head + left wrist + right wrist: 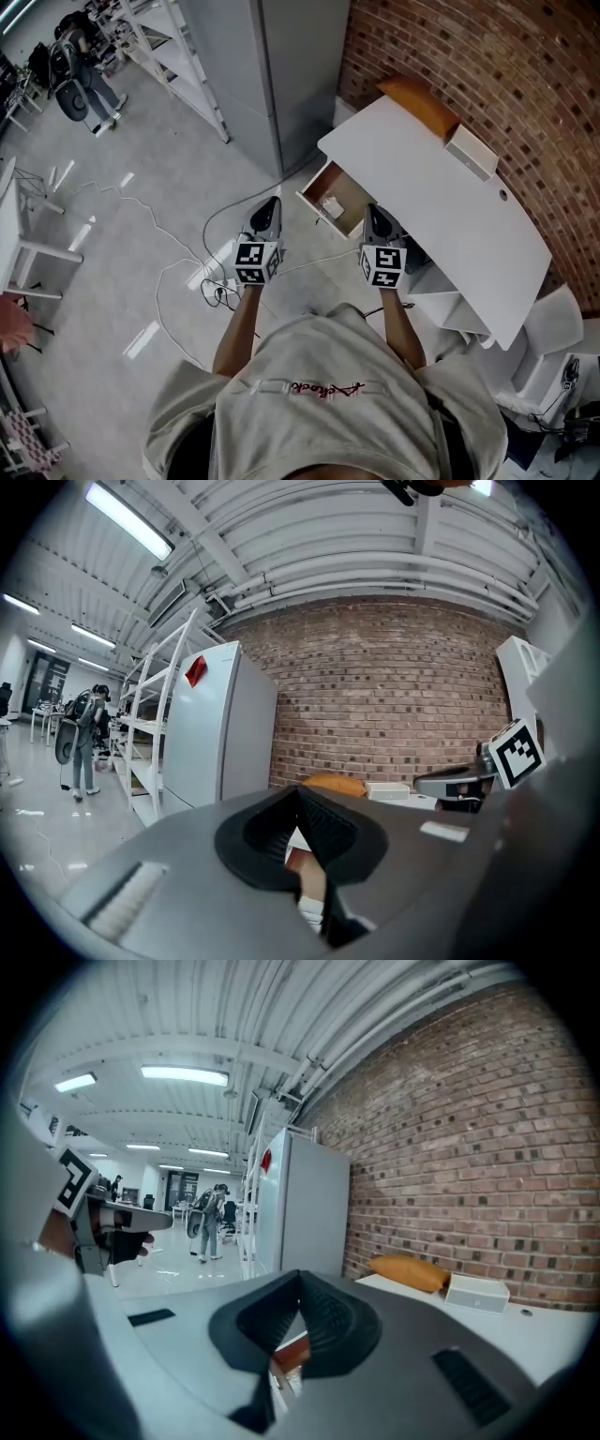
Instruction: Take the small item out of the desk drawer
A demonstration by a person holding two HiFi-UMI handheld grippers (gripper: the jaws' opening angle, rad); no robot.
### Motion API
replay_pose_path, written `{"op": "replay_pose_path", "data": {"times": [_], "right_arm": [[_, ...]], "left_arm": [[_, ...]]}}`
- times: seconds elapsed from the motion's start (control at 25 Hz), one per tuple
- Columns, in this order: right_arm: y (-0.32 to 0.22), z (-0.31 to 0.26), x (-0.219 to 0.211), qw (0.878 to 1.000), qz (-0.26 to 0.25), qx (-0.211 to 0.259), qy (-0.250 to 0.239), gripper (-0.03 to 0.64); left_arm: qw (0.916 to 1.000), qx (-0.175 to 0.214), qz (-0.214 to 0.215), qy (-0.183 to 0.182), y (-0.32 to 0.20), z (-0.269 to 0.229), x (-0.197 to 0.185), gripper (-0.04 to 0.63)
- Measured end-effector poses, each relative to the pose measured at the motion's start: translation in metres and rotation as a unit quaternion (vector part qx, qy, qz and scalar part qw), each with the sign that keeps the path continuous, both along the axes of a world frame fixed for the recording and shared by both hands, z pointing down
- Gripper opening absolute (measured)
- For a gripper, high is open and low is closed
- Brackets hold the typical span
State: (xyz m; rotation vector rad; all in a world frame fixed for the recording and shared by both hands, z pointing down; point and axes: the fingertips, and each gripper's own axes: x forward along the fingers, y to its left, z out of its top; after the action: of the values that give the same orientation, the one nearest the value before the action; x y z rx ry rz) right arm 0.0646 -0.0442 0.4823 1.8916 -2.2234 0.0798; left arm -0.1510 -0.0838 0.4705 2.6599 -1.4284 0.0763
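The white desk (441,206) has one drawer (349,189) pulled open at its left end, showing a wooden inside. A small white item (331,207) lies in it near the front. My left gripper (267,208) hovers just left of the drawer front, jaws shut and empty. My right gripper (375,214) hangs just right of the drawer, over the desk's near edge, also shut and empty. In the left gripper view the jaw tips (300,794) meet, with a strip of drawer wood (305,869) below them. In the right gripper view the tips (300,1279) meet the same way.
An orange cushion (419,103) and a white box (471,150) sit at the desk's back by the brick wall. A grey cabinet (272,75) stands left of the desk. Cables (178,272) trail on the floor. White furniture (553,347) stands at the right.
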Motion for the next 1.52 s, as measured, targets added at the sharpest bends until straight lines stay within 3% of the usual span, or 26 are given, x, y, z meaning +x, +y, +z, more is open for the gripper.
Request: {"op": "replay_pose_path", "data": {"times": [0.48,0.84,1.04,1.52], "right_arm": [[-0.024,0.017,0.004,1.0,-0.013,-0.019,-0.001,0.011],[-0.083,0.016,0.021,0.999,-0.05,-0.019,0.0,0.011],[-0.117,0.009,0.031,0.997,-0.079,-0.016,-0.003,0.011],[-0.179,0.004,0.065,0.991,-0.131,-0.011,-0.017,0.011]], "left_arm": [[0.9995,-0.032,-0.008,-0.003,-0.016,0.024,0.007,0.008],[0.9988,-0.04,-0.029,-0.006,-0.059,0.036,0.035,0.008],[0.9979,-0.036,-0.054,0.004,-0.089,0.024,0.054,0.008],[0.9948,-0.019,-0.096,-0.028,-0.146,0.009,0.083,0.008]]}}
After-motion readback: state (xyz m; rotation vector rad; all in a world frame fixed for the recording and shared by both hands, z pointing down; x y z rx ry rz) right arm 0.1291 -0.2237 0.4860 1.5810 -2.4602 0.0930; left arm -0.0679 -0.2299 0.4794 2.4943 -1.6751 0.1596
